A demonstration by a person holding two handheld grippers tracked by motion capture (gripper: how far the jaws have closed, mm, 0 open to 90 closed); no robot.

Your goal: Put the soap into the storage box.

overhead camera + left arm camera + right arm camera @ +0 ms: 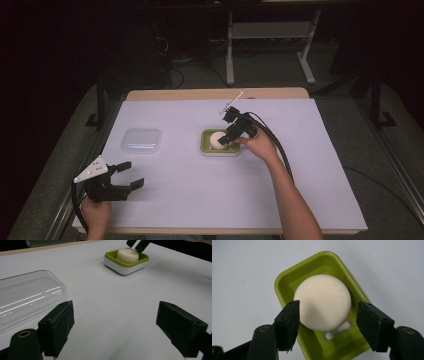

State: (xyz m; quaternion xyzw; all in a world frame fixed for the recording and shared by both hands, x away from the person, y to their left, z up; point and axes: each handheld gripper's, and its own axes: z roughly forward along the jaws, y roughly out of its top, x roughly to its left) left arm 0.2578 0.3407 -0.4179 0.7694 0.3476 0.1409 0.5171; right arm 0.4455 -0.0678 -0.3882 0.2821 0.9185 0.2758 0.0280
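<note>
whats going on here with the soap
A person holds a gripper in each hand at a table. The right gripper is down over a round white soap bar that sits in a green soap dish, jaws on either side: one pad at the bar's edge, a gap at the other. The left gripper waits open near a clear plastic box.

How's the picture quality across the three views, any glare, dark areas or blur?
High view: the room behind the table is very dark and detail is soft. Left gripper view: bright streaks of glare on the clear lid, and its own fingers look soft. Right gripper view: evenly lit, the soap is sharp.
</note>
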